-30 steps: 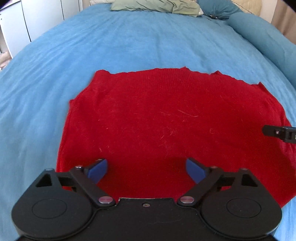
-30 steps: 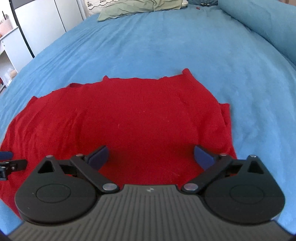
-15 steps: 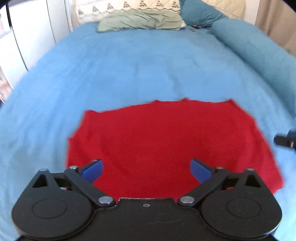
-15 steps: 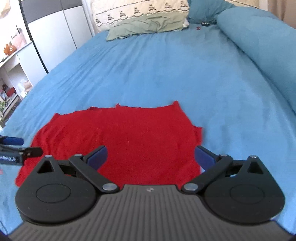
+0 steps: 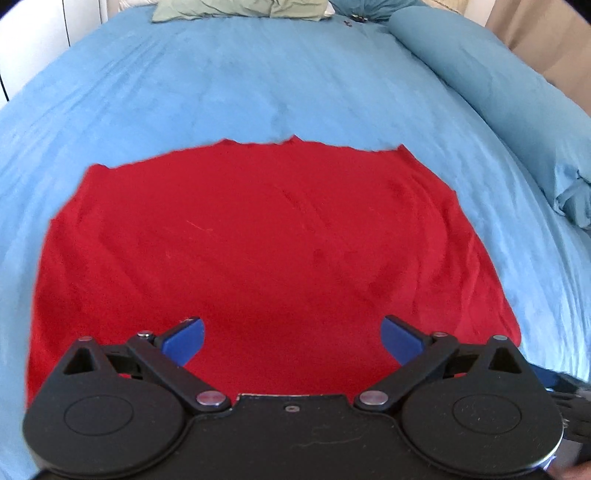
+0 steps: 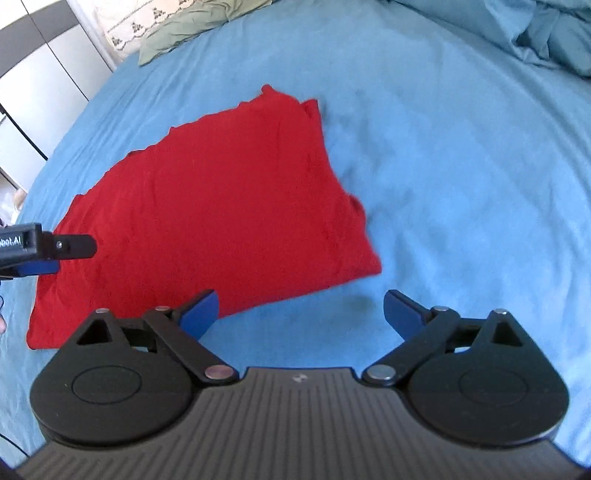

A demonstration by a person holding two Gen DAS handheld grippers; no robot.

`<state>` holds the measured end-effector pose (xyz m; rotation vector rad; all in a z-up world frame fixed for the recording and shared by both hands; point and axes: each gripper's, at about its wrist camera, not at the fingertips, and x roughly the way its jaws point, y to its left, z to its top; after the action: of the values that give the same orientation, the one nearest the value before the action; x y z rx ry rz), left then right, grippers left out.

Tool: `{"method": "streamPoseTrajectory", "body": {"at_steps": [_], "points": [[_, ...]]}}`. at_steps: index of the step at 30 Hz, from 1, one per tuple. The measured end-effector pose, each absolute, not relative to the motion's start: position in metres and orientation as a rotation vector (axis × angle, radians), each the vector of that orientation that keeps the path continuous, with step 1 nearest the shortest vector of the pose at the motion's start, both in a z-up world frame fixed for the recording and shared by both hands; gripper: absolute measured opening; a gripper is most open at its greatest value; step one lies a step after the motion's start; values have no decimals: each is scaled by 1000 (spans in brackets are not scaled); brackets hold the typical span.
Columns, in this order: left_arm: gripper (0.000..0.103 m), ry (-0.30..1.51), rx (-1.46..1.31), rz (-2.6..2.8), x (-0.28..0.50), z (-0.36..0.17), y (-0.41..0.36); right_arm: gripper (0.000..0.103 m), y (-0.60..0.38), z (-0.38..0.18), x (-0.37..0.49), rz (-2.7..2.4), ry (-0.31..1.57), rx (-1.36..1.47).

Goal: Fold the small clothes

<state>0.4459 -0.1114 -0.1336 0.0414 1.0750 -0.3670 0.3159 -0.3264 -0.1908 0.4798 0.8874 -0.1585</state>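
Note:
A red knitted garment lies flat and folded on the blue bedspread. My left gripper hovers over its near edge, jaws wide open with nothing between the blue pads. In the right wrist view the same red garment lies to the left. My right gripper stands open above bare bedspread just off the garment's near right corner, its left pad over the cloth's edge. The left gripper's fingertip shows at the left edge of that view, over the garment's left side.
A rolled blue duvet runs along the bed's right side. Green and patterned pillows lie at the head of the bed. White cupboards stand beyond the bed's left edge.
Both grippers have pulled back from the garment, staying open. The right one has swung to the right and rolled, so the garment now sits to its left.

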Motion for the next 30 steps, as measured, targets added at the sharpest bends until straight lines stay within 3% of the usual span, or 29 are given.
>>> {"method": "streamPoseTrajectory", "body": {"at_steps": [6,8,12,17,19,25,27,30], "points": [[103,1074,65,-379,449,-140,-123,101,-363,-208,333,-209,778,733],[103,1070,77,-378,450,-142,-122,93,-375,-211,341,-203,769,779],[102,1076,129,-344,454,-158,-122,58,-381,-208,360,-167,816,737],[103,1095,189,-327,461,-184,-125,44,-369,-202,373,-108,882,594],[103,1101,219,-334,464,-191,-127,30,-368,-199,377,-101,901,568],[101,1117,200,-376,474,-185,-122,26,-337,-143,399,-108,945,458],[95,1104,190,-375,473,-172,-104,25,-314,-107,416,-54,914,450],[95,1074,152,-351,474,-146,-61,23,-261,-58,448,80,867,393]]}}
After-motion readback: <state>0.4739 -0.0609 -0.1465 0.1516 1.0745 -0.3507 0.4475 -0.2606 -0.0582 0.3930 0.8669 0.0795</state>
